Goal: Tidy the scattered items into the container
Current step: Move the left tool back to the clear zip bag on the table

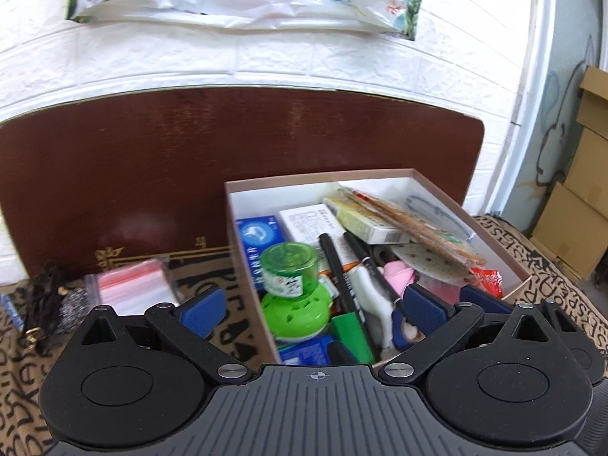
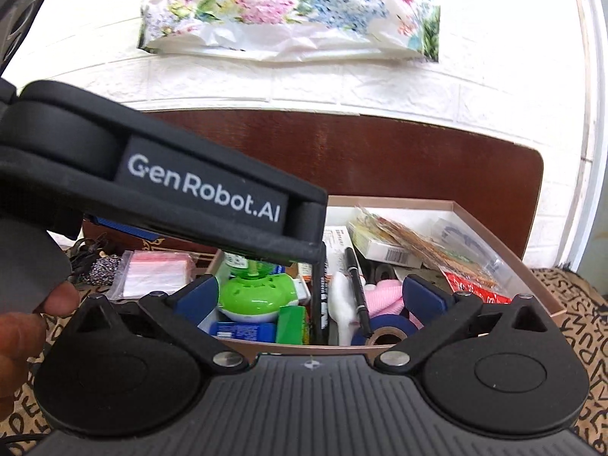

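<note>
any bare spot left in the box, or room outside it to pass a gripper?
Box: only the far left corner, behind the blue carton, shows bare white wall; the rest is packed around the green bottle and black pens. Outside: patterned cloth is bare between the box's left wall and the zip bags. Further left, a dark tangle crowds it.

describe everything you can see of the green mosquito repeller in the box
The repeller is glossy plastic: a lime-green domed base with teardrop vents and a white underside, topped by a clear green bottle with a white label. It leans tilted near the box left wall, against a blue carton, beside a black pen.
</note>
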